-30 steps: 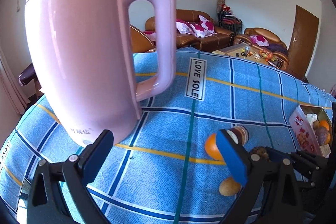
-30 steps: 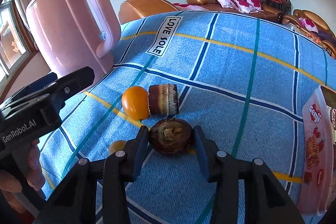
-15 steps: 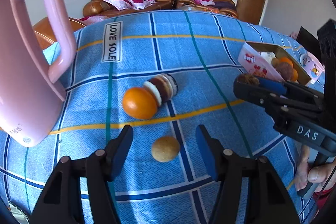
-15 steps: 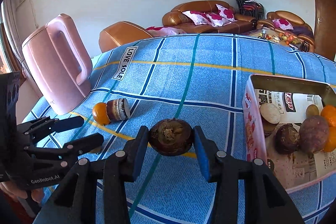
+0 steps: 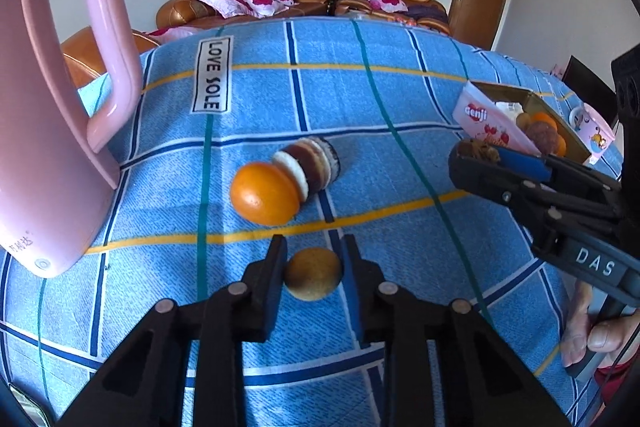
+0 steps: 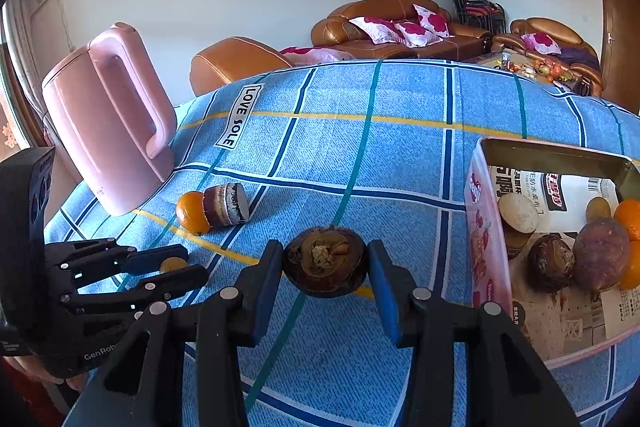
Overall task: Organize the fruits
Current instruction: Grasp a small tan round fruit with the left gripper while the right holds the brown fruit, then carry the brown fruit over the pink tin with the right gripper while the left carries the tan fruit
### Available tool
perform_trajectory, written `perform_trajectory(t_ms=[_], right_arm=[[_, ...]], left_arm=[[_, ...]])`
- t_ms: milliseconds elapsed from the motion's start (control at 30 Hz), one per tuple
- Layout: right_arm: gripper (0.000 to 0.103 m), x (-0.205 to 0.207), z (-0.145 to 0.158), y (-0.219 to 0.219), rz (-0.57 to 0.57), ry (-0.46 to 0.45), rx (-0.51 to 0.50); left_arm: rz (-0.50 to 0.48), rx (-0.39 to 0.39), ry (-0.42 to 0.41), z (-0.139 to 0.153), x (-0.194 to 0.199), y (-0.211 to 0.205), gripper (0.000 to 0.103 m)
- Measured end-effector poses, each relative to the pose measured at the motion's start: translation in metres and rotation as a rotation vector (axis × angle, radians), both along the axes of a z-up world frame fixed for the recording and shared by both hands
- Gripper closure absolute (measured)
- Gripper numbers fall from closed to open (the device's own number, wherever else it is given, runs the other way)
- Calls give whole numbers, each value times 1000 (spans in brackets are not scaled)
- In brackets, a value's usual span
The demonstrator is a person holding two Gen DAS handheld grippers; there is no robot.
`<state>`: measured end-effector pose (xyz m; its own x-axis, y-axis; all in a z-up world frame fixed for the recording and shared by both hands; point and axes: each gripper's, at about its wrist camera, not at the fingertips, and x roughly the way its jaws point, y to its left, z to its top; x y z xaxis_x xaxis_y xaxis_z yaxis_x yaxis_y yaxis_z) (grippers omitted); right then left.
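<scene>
Your right gripper (image 6: 326, 267) is clamped on the dark mangosteen (image 6: 325, 262), held clear of the cloth (ready for the tin (image 6: 486, 227) to its right). Your left gripper (image 5: 314, 273) has its jaws closed against the small tan fruit (image 5: 314, 273), seemingly gripping it; the orange (image 5: 265, 194) lies just ahead.

My left wrist view sits low over the table (image 5: 400, 99), facing the sofas at 12 o'clock. My right wrist view looks likewise from farther right. Both share the pink kettle (image 5: 44, 131) (image 6: 108, 123) at 10 o'clock.
</scene>
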<state>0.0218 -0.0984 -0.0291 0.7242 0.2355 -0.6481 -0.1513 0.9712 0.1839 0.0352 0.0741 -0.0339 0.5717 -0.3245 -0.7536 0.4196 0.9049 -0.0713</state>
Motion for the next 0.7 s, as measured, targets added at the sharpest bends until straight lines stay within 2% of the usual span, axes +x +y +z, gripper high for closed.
perform_trajectory(t_ms=[200, 267, 333, 433, 700], right_arm=[[57, -17, 17, 4, -35, -150, -90], [57, -23, 23, 3, -55, -210, -126], [57, -28, 29, 1, -63, -248, -119], [57, -30, 33, -2, -73, -276, -114], [57, -25, 29, 2, -64, -257, -139]], left_arm=[[22, -130, -198, 33, -14, 10, 74], [28, -169, -244, 40, -16, 14, 74], [29, -203, -272, 44, -17, 16, 74], [52, -210, -310, 46, -16, 12, 74], [108, -178, -325, 37, -14, 4, 74]])
